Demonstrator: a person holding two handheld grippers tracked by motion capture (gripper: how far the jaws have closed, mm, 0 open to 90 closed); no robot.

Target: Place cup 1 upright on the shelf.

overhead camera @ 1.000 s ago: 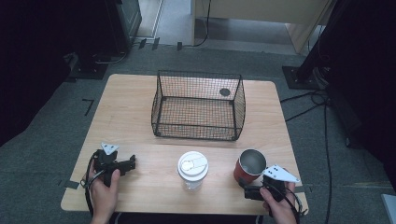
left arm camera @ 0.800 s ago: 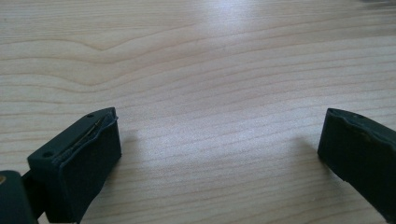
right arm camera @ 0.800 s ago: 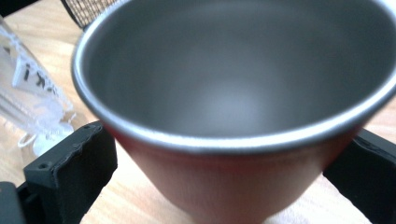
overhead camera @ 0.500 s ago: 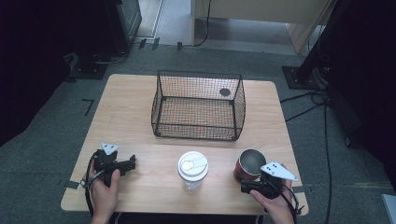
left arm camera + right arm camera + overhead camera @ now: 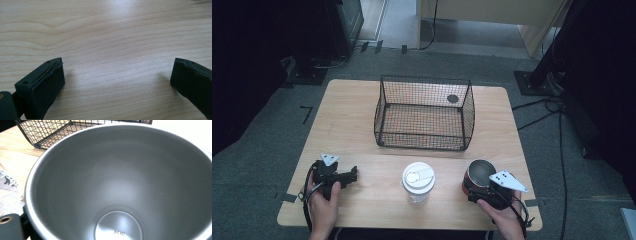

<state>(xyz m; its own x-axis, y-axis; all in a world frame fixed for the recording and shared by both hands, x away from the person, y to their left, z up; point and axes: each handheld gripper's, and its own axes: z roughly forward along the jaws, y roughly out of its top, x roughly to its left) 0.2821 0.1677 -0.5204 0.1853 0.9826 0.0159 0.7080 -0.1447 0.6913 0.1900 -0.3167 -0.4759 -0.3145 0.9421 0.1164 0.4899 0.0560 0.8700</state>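
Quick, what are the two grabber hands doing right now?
Left gripper: jaws open, empty, over bare wooden table.
Right gripper: jaws have just been closing around the red steel-lined cup; a firm hold cannot be told.

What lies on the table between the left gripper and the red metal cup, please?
In the high view, the clear cup with the white lid stands between the left gripper and the red metal cup, apart from both.

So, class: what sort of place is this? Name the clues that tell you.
Probably a lab or workshop set up for recording: a bare wooden table on grey carpet, with stand bases and loose cables around it.
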